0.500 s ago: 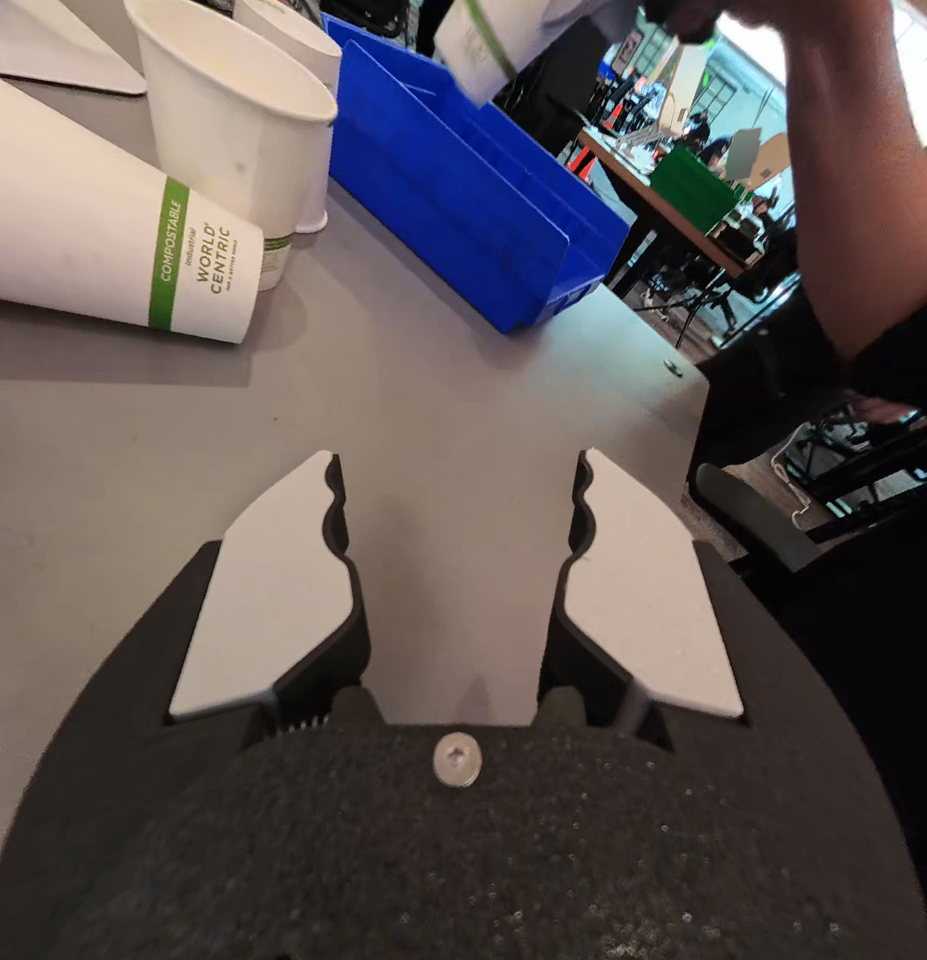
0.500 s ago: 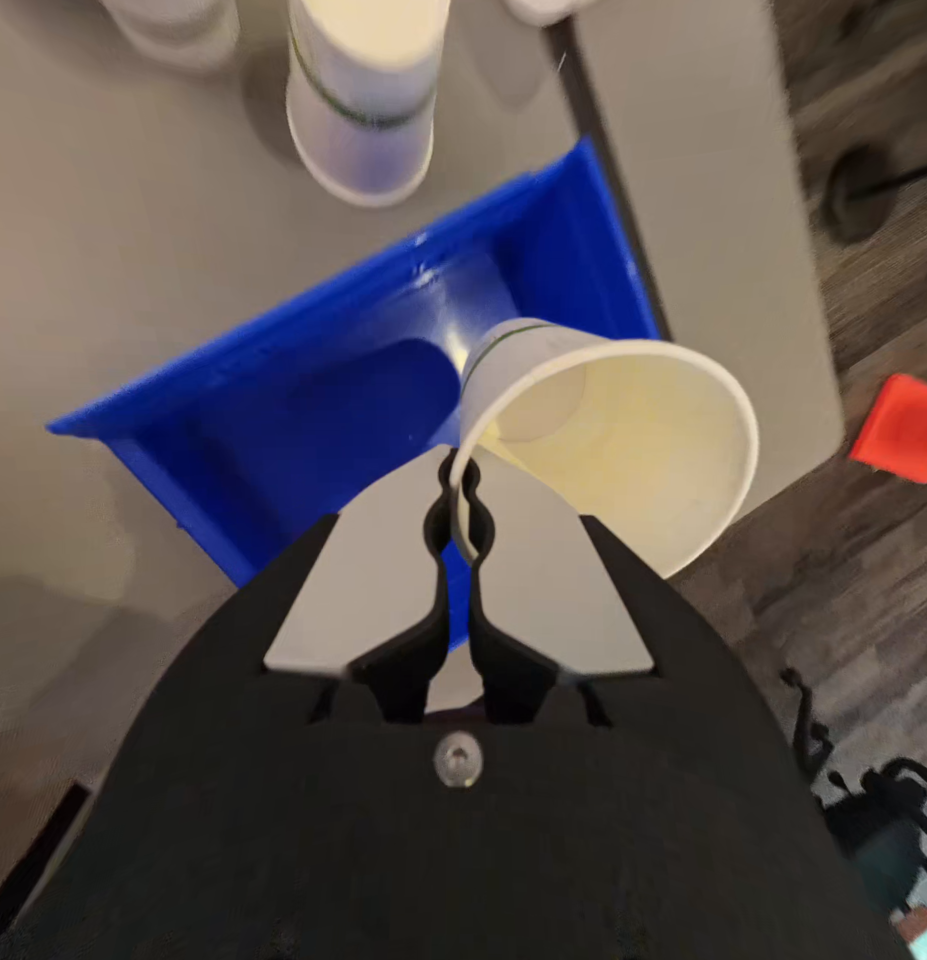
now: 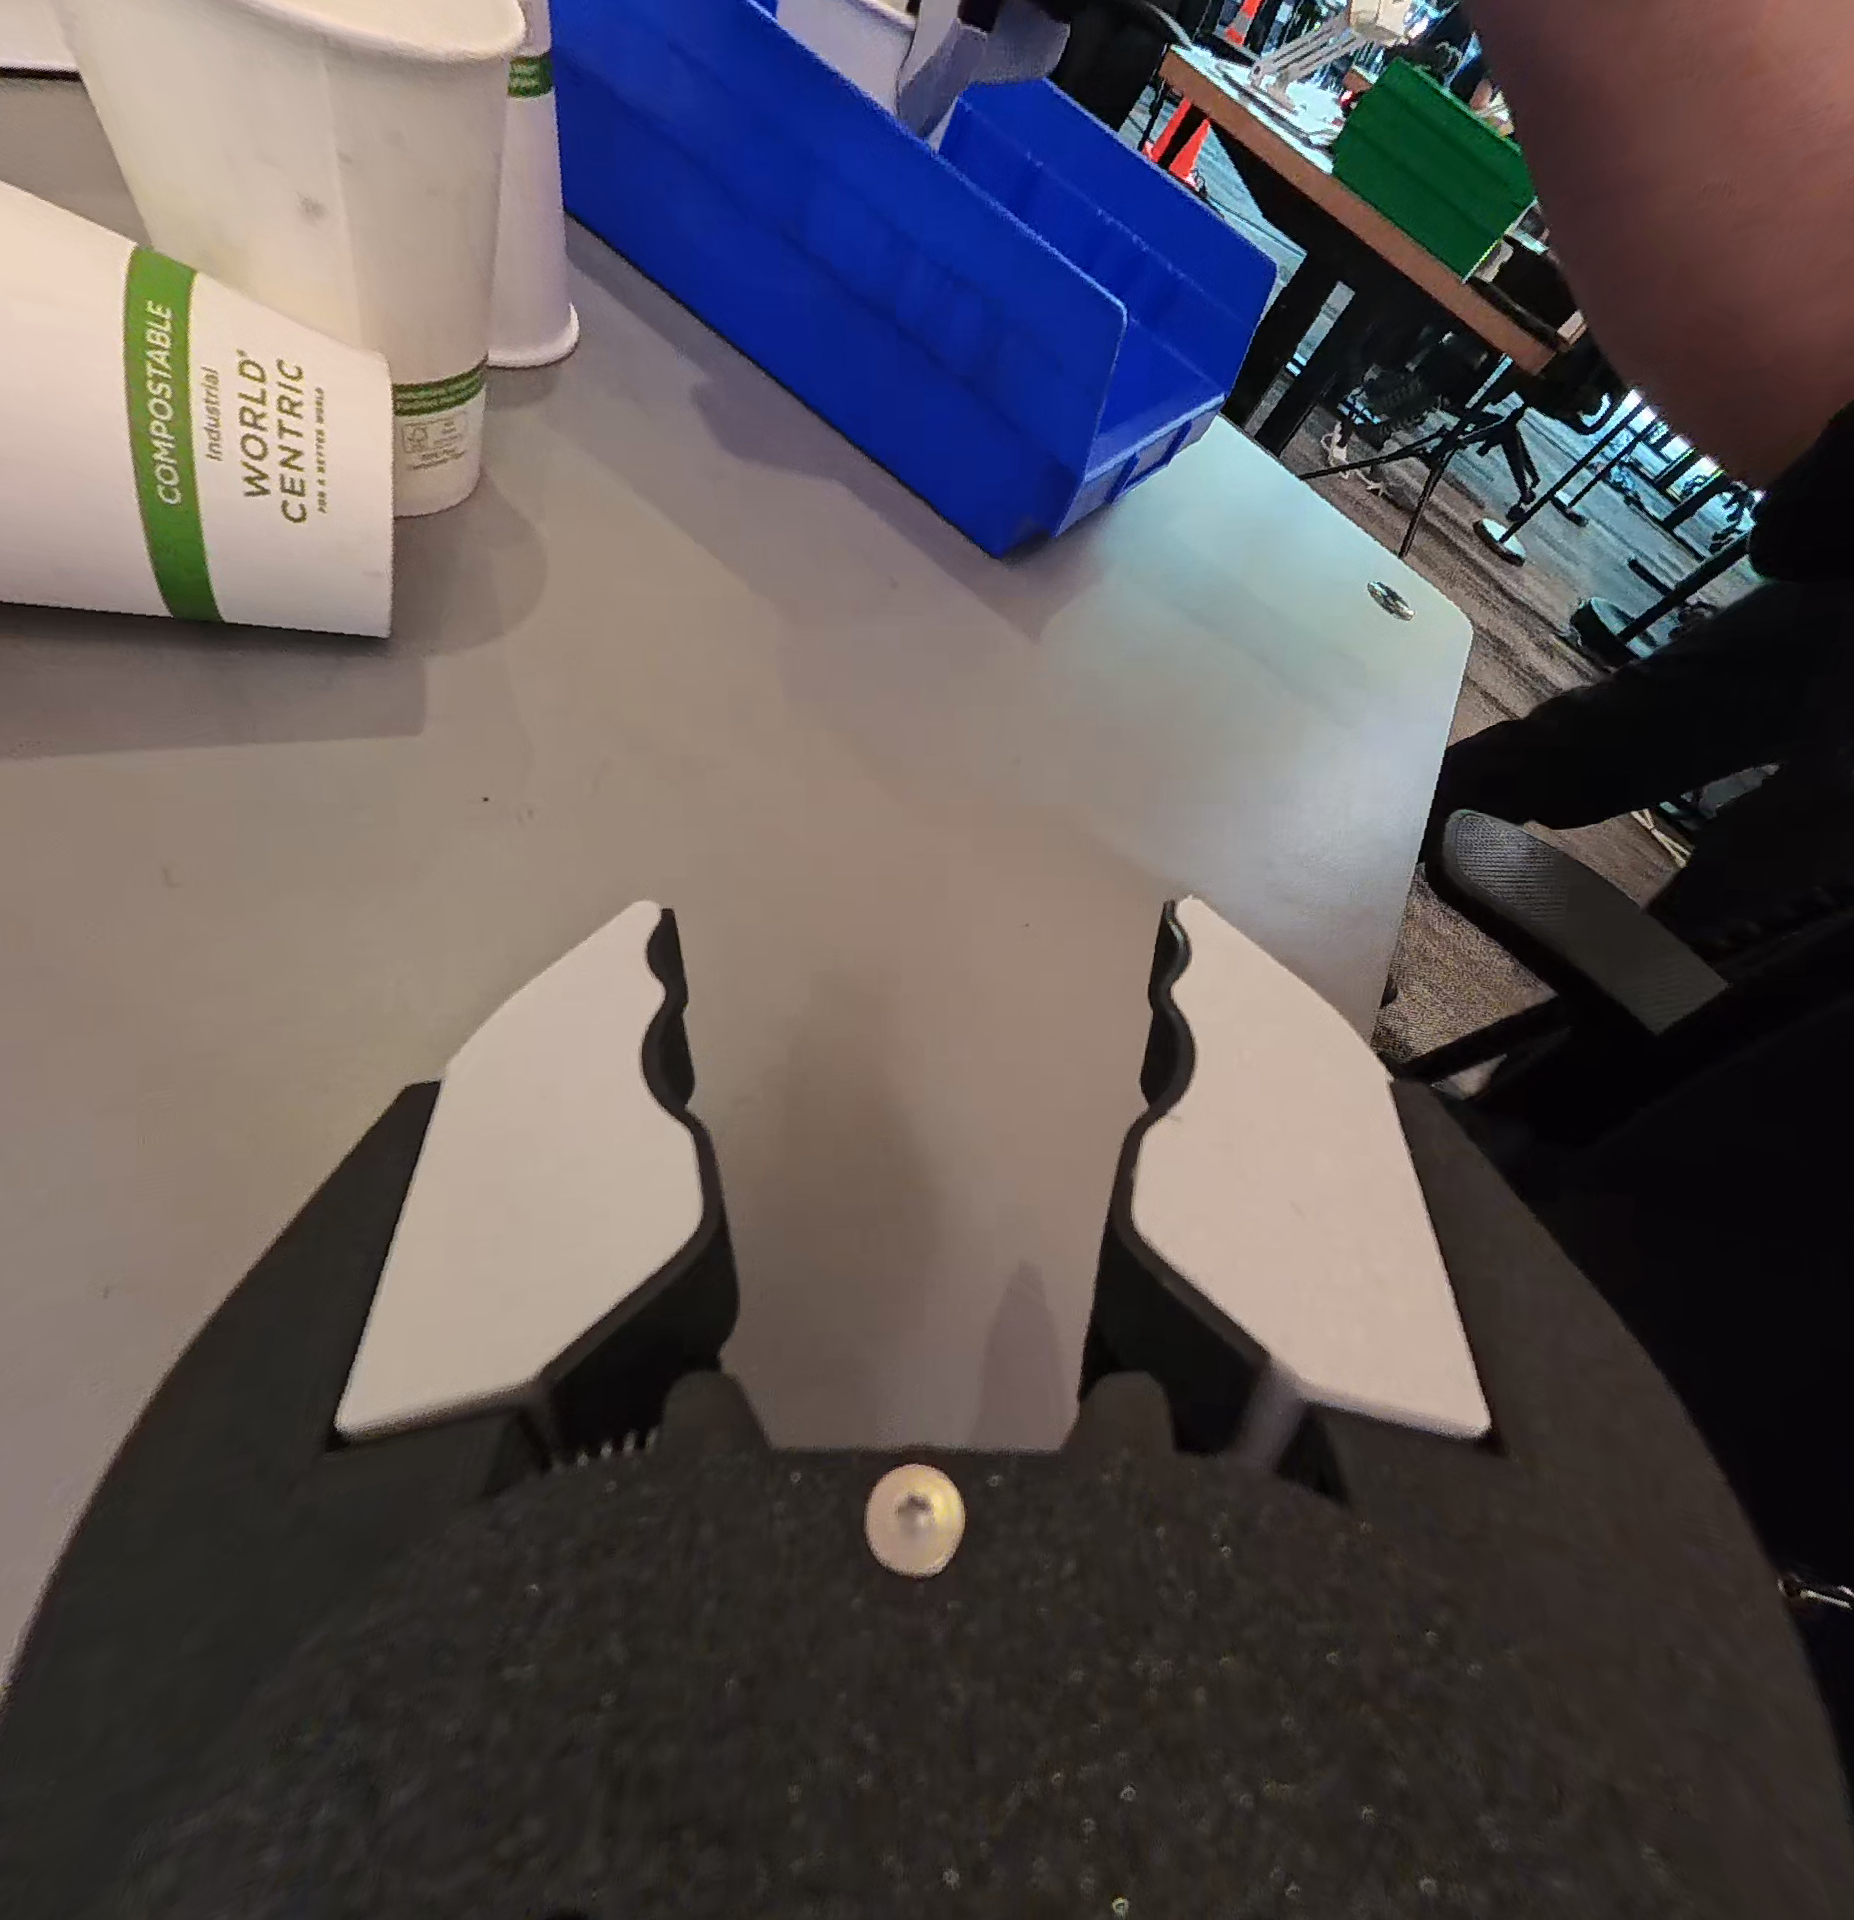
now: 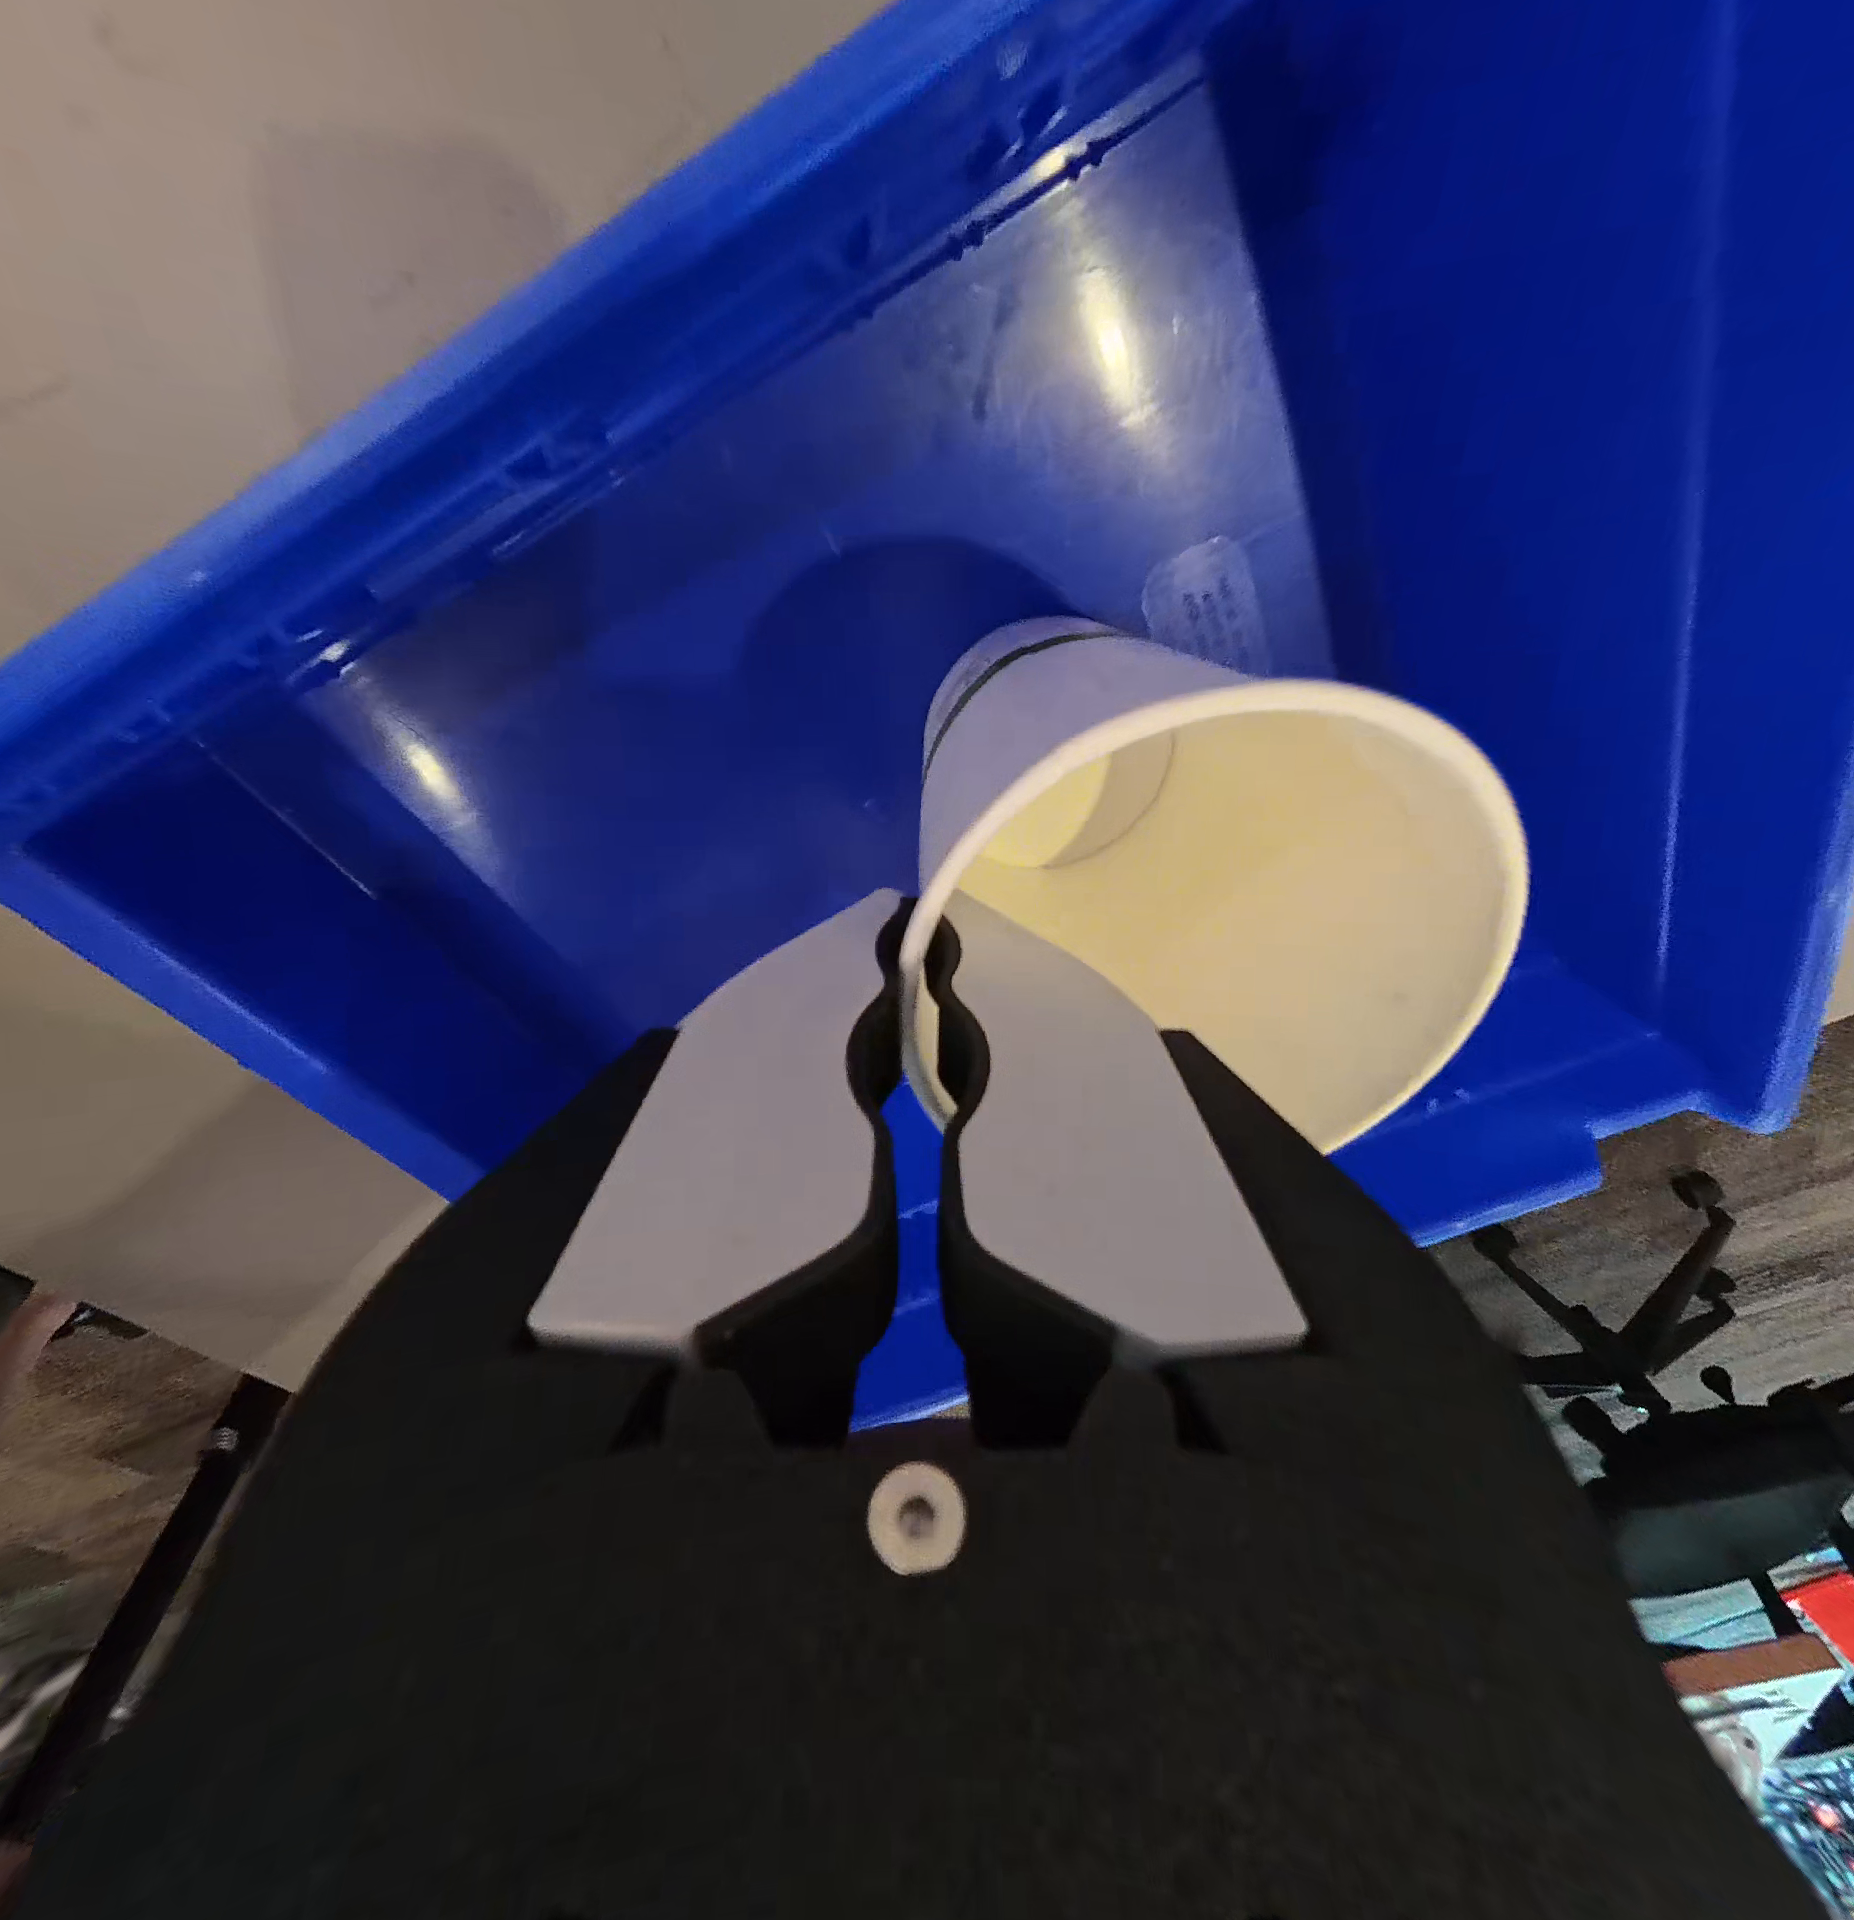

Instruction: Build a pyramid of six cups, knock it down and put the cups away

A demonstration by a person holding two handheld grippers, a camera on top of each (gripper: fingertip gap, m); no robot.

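Note:
My right gripper is shut on the rim of a white paper cup and holds it inside the blue bin, its base low near the bin's floor. My left gripper is open and empty, low over the grey table. In the left wrist view a white cup with a green band lies on its side at the upper left. Two more cups stand behind it. The blue bin sits at the table's far side, with the right gripper reaching into it.
The table's right edge and rounded corner are close to the bin. A person's arm crosses the upper right. A black office chair stands beside the table. Another table with a green bin is behind.
My right gripper has lowered the cup from above the bin down into it. My left gripper has stayed open over the table, shifted only slightly.

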